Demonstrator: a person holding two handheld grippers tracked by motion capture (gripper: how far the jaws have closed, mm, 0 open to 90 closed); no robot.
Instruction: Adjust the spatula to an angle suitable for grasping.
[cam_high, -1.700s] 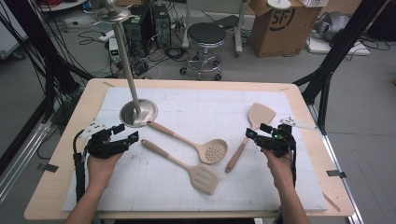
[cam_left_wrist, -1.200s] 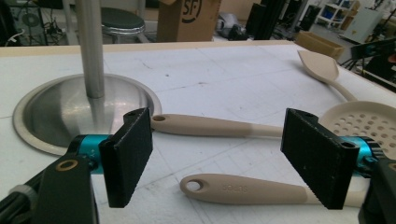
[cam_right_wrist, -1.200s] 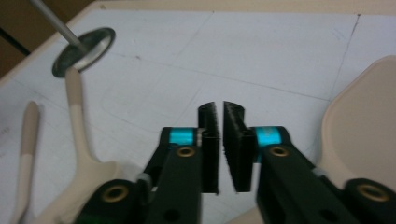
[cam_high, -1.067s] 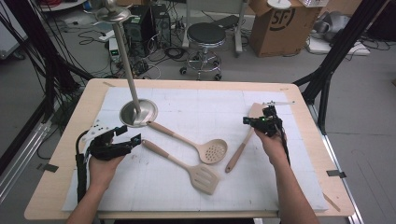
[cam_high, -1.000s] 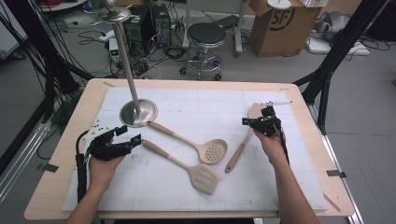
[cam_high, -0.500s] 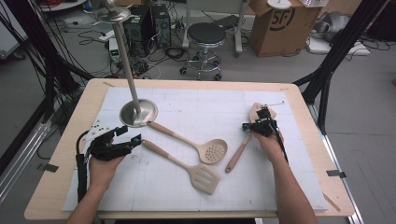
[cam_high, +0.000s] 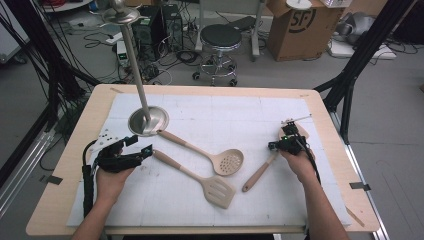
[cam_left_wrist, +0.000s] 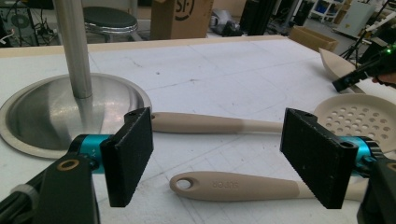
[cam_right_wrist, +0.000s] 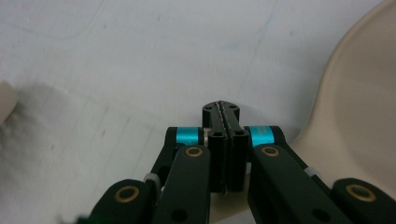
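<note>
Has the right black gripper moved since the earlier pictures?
Yes. The right black gripper moved away from the person, then came down beside the beige wooden spatula.

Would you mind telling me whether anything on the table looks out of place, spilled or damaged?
Nothing stands out: the skimmer, slotted turner and third utensil lie flat and intact on the white mat, beside the upright metal stand.

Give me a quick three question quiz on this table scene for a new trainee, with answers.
1. True or false: the left tool has its jaws wide apart.
2. How many wooden utensils lie on the table?
3. Which utensil is the right tool over: A slotted turner, B solid spatula, C perforated spoon?

Key
1. True.
2. Three: perforated spoon, slotted turner, solid spatula.
3. B.
</note>
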